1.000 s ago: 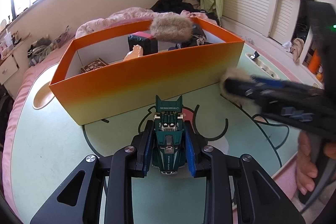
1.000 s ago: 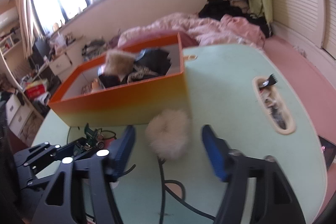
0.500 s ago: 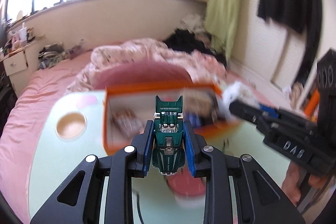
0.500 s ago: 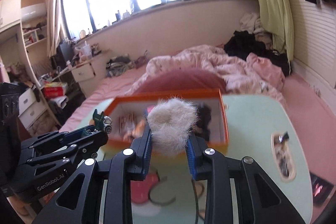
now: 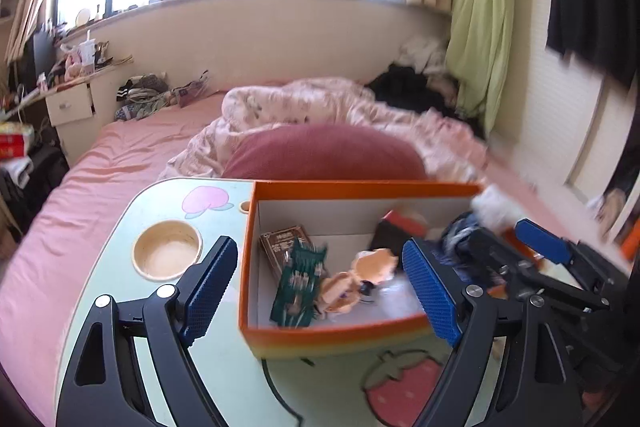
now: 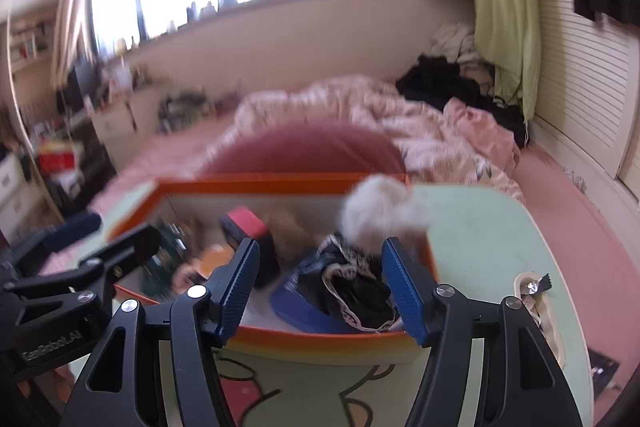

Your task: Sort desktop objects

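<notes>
The orange box (image 5: 360, 187) stands open on the pale green table. My left gripper (image 5: 320, 291) hovers over its near left part, its jaws opening with nothing pressed between them. Below it, inside the box, a blurred green toy car (image 5: 298, 279) lies free of the pads. My right gripper (image 6: 322, 287) hangs over the box (image 6: 260, 185) at its right end, jaws opening too. A white fluffy pompom (image 6: 380, 215), blurred, is loose beyond its fingertips at the far right corner. Each gripper shows in the other's view: the right one (image 5: 540, 251) and the left one (image 6: 80, 247).
The box also holds a brown packet (image 5: 282, 241), a peach figure (image 5: 360, 275), a black block with a red top (image 6: 244, 227) and dark lacy fabric (image 6: 352, 283). The table has a round cup recess (image 5: 166, 253) and a slot with a wrapper (image 6: 536, 291). A pink bed lies behind.
Both grippers rose from the table to above the box, the right shutting on the pompom on the way. Both have now opened: the green car and the pompom are out of the pads.
</notes>
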`<state>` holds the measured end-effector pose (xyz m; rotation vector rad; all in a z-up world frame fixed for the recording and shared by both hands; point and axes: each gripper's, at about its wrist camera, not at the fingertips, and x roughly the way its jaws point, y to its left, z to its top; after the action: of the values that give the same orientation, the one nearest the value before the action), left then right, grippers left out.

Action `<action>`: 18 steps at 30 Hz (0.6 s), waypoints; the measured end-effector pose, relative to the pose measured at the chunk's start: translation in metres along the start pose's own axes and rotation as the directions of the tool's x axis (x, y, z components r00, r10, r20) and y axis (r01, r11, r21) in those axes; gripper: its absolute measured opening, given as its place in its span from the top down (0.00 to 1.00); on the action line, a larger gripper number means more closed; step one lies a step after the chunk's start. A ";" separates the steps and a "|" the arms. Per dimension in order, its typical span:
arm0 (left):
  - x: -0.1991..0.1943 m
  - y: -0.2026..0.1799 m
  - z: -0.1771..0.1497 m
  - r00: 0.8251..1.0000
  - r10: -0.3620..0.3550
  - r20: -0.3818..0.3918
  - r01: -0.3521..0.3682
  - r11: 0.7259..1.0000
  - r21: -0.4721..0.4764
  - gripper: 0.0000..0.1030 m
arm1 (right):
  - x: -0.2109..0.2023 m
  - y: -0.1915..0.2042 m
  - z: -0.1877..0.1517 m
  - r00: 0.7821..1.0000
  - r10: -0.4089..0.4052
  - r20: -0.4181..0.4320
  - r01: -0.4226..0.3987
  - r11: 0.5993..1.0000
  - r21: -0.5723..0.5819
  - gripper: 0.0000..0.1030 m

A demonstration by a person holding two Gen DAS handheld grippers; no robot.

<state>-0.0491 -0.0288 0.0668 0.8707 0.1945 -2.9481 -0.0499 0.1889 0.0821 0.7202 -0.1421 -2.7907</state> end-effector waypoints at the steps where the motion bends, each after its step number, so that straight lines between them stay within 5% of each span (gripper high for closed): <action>1: -0.004 0.001 -0.002 1.000 -0.017 -0.013 0.017 1.000 -0.008 0.18 | -0.008 0.000 0.000 1.000 0.004 0.007 -0.004 1.000 0.007 0.32; 5: -0.013 -0.001 -0.027 0.985 -0.086 -0.150 0.085 0.996 -0.017 0.18 | -0.033 -0.003 -0.025 0.994 0.017 -0.111 -0.016 1.000 0.008 0.25; 11: 0.003 -0.008 -0.083 0.955 -0.028 -0.297 0.033 0.999 0.012 0.16 | -0.021 -0.013 -0.087 0.935 -0.030 -0.353 0.017 0.999 -0.039 0.23; 12: 0.009 -0.012 -0.084 0.953 -0.002 -0.301 0.015 0.999 0.042 0.12 | -0.018 -0.012 -0.090 0.935 -0.067 -0.349 0.043 0.996 -0.075 0.21; 14: 0.015 -0.019 -0.089 0.952 0.101 -0.288 -0.065 0.989 0.134 0.00 | -0.012 -0.012 -0.095 0.923 -0.114 -0.368 0.080 0.991 -0.106 0.00; 18: 0.012 -0.013 -0.090 0.959 0.078 -0.274 -0.048 0.992 0.116 0.00 | -0.012 -0.013 -0.101 0.930 -0.106 -0.353 0.073 0.992 -0.104 0.00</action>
<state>-0.0123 -0.0040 -0.0136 1.2811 0.0178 -2.7881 0.0063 0.2018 -0.0026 1.2229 0.0863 -2.6706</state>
